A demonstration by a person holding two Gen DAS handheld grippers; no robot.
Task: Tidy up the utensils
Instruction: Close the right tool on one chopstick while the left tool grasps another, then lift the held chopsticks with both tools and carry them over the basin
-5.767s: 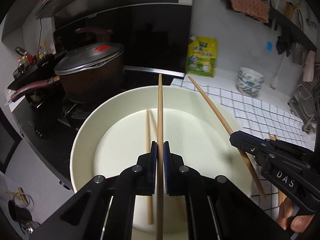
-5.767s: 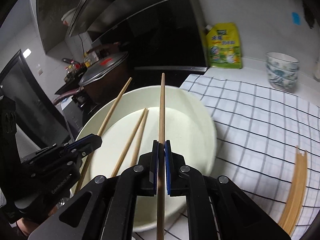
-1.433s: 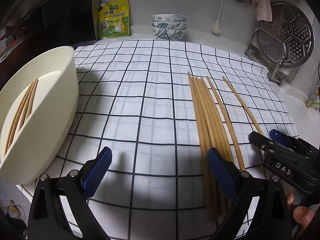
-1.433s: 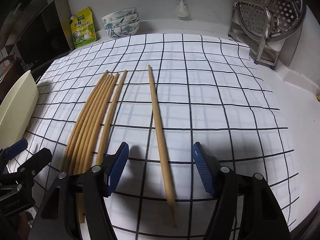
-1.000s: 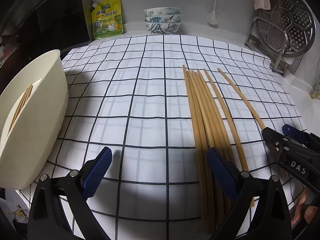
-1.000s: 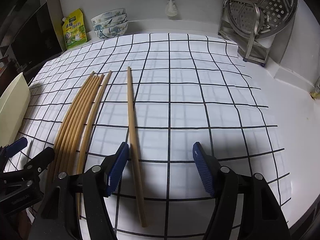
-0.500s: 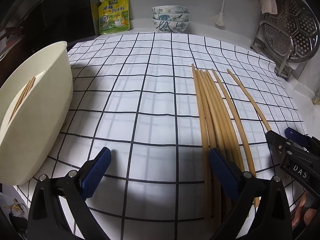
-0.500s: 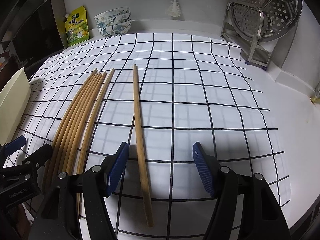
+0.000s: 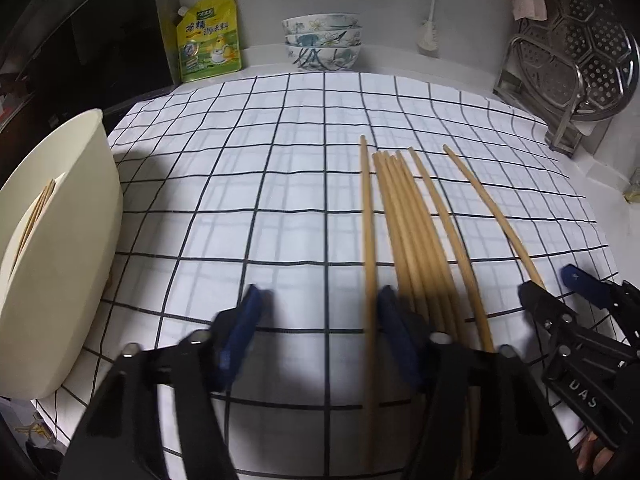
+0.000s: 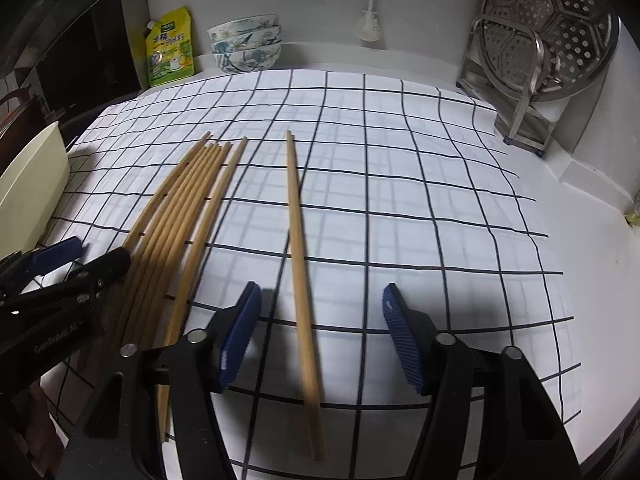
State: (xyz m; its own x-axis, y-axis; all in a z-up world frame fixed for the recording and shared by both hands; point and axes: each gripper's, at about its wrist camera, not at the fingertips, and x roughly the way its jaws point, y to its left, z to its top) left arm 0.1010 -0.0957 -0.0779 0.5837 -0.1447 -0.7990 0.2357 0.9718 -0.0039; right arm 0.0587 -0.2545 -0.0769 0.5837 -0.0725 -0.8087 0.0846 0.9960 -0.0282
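Left gripper (image 9: 316, 320), jaws apart and just narrowing, straddles one chopstick (image 9: 368, 248) at the edge of a bundle (image 9: 416, 248) on checked cloth (image 9: 240, 184). Right gripper (image 10: 320, 328), also narrowing, straddles a lone chopstick (image 10: 298, 248), pads clear. Cream bowl (image 9: 64, 264) sits far left.

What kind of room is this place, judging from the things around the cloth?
Most likely a home kitchen counter: stacked patterned bowls against the wall, a perforated metal steamer tray on a rack, and wooden chopsticks lying on a checked cloth.
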